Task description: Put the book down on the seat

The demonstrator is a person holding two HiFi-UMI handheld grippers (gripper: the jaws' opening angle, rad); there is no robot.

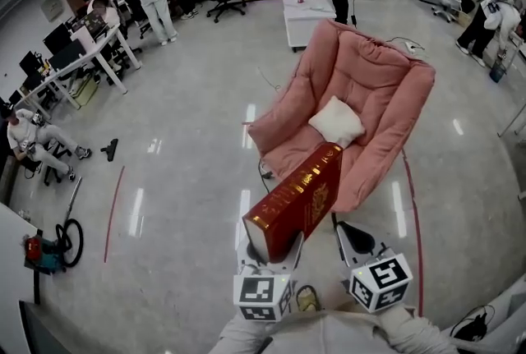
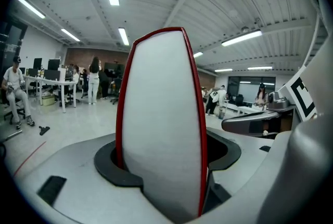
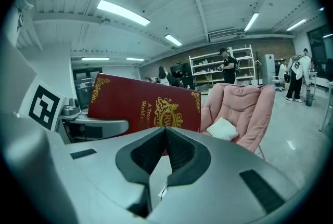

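Book, red hardcover with gold print (image 1: 296, 200), pinched by left gripper (image 1: 275, 252) near pink padded chair (image 1: 374, 89); right gripper (image 1: 355, 236) pressed together, empty

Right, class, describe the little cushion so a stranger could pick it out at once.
Find the big pink padded chair in the middle of the room. On its seat lies a small cushion. It is the only white thing against all that pink.

A big pink chair (image 1: 386, 89) stands on the shiny grey floor (image 1: 189, 114). A small white pillow (image 1: 336, 121) lies in the middle of its soft seat
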